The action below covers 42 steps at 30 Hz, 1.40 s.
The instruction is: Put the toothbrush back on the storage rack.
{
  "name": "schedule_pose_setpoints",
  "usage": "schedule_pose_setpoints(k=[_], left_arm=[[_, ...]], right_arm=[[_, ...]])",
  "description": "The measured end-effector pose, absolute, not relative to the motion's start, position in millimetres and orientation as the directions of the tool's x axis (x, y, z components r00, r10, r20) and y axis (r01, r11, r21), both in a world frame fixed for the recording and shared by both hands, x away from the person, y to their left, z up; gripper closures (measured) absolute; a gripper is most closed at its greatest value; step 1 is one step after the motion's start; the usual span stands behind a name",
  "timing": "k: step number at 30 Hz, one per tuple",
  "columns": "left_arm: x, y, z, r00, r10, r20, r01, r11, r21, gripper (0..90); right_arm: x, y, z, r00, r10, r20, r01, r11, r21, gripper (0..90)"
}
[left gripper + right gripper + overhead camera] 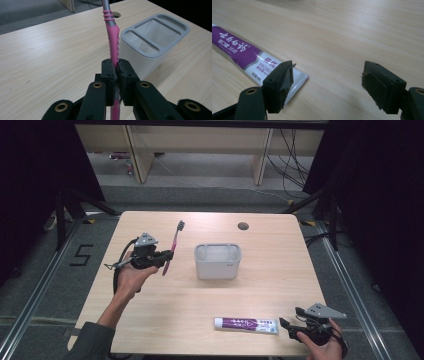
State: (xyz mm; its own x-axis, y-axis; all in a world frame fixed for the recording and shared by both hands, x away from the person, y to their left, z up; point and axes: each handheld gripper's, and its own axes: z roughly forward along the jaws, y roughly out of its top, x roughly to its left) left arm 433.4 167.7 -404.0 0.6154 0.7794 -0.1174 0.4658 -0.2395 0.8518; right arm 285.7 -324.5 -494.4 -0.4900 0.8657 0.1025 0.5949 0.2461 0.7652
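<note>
A pink and grey toothbrush [173,245] is held off the table, its dark bristle head at the far end. My left gripper [164,260] is shut on its handle, the pink grip [113,40] rising from between the pads. A grey two-compartment holder [217,260] stands at mid-table, just right of the brush; it is also seen in the left gripper view [152,37]. A purple and white toothpaste tube [246,324] lies flat near the front edge. My right gripper [286,326] stands open just right of the tube's flat end [294,80], nothing between its fingers.
The wooden table [150,305] has a round cable hole [243,226] at the back right. Beyond the table's far edge stand furniture legs and loose cables on a grey floor. Dark curtains flank both sides.
</note>
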Motion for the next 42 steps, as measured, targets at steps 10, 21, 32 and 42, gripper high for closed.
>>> schedule_pose_setpoints(k=[10,21,32,42], left_arm=[[437,149,-389,0.617,0.777,-0.129,0.427,-0.192,0.883,83.3],[451,126,-381,0.621,0.771,-0.137,0.409,-0.17,0.897,83.3],[462,101,-369,0.623,0.77,-0.136,0.382,-0.148,0.912,83.3],[472,83,-370,0.613,0.777,-0.143,0.379,-0.13,0.916,83.3]], right_arm=[[286,-325,-494,-0.491,0.864,0.114,0.601,0.241,0.762,25.8],[287,-327,-494,-0.507,0.859,0.07,0.567,0.272,0.777,25.7],[287,-327,-494,-0.51,0.857,0.079,0.573,0.269,0.774,25.8],[288,-327,-494,-0.511,0.855,0.086,0.575,0.267,0.773,25.8]])
